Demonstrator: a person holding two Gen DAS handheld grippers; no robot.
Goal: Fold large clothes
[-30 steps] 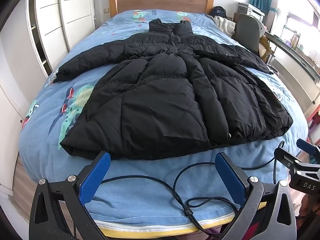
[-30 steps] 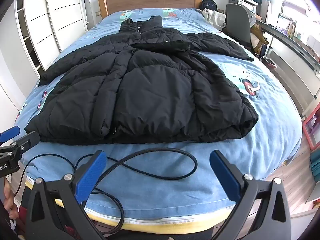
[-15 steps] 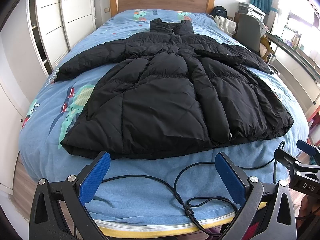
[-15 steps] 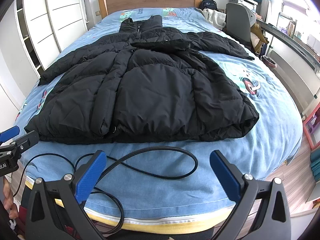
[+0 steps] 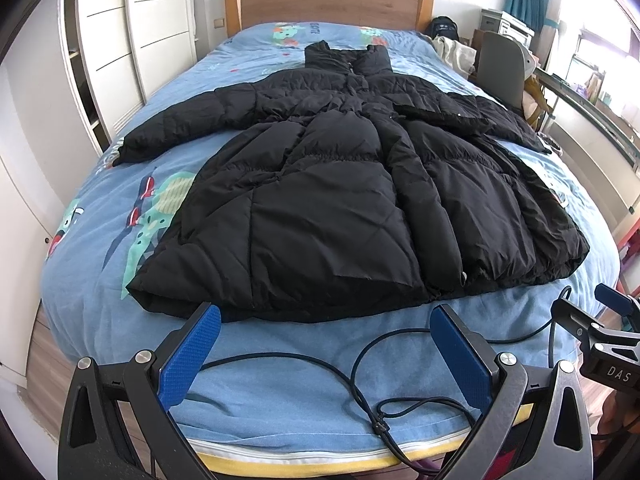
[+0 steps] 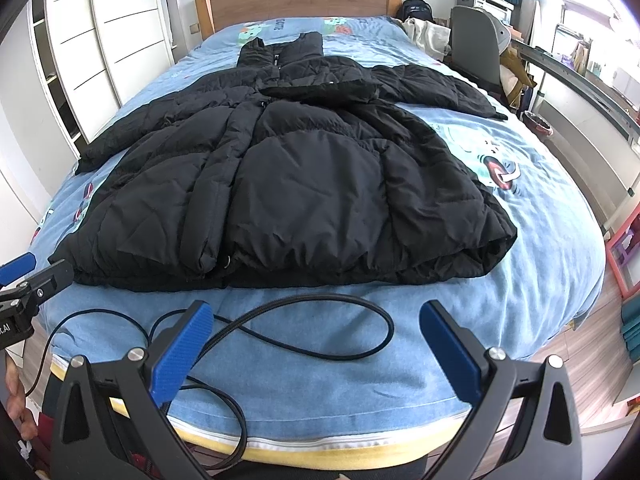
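**Left wrist view: coat spread flat, both tools empty**

A black puffer coat (image 5: 340, 184) is laid face up on the blue bedsheet (image 5: 280, 400), collar toward the wooden headboard (image 5: 328, 0), sleeves spread outward. Black cables (image 6: 300, 328) are looped on the sheet below its hem. The left gripper (image 5: 324, 340) and right gripper (image 6: 316, 336) are held spread wide, nothing grasped, short of the hem.

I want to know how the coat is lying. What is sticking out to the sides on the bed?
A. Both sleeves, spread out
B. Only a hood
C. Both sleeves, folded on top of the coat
A: the coat lies flat on the bed with one sleeve stretched out to the left and the other sleeve out to the right.
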